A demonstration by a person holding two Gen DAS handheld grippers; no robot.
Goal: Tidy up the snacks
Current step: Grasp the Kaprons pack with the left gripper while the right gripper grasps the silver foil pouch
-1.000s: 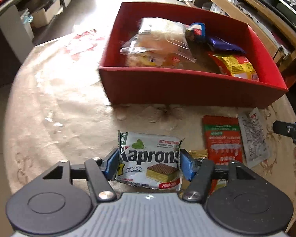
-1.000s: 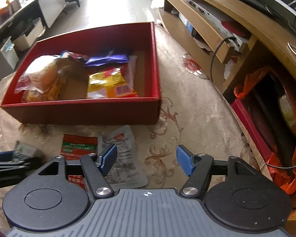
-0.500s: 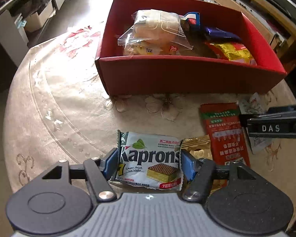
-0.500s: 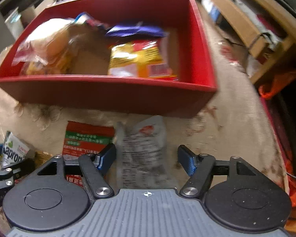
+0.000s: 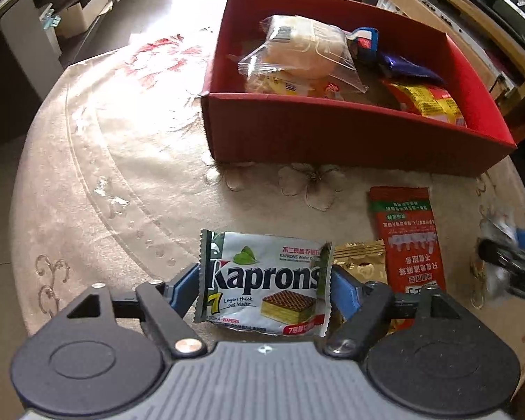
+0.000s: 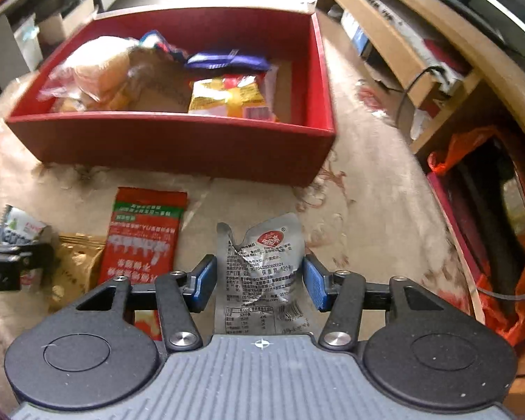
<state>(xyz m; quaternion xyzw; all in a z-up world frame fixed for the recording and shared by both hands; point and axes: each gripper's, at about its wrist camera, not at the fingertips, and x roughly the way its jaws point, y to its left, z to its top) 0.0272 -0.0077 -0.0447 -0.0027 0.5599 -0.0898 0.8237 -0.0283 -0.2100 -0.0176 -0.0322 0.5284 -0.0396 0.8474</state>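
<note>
My right gripper (image 6: 259, 281) fingers are closing astride the crinkled silver foil sachet (image 6: 260, 266), its long axis running straight ahead; my left gripper (image 5: 264, 288) is opening around the white Kaprons wafer packet (image 5: 264, 280).

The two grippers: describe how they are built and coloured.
The left gripper and the right gripper look alike: blue ribbed pads on black linkage arms with silver pivot screws, two black round housings, and a grey ribbed body bearing a small white cross mark. No cables or sleeves show.

We see a white wafer pack (image 5: 264, 281), red sachet (image 6: 145, 231) and crumpled silver pouch (image 6: 260, 273) lying before the part-filled red box (image 6: 178, 140).
</note>
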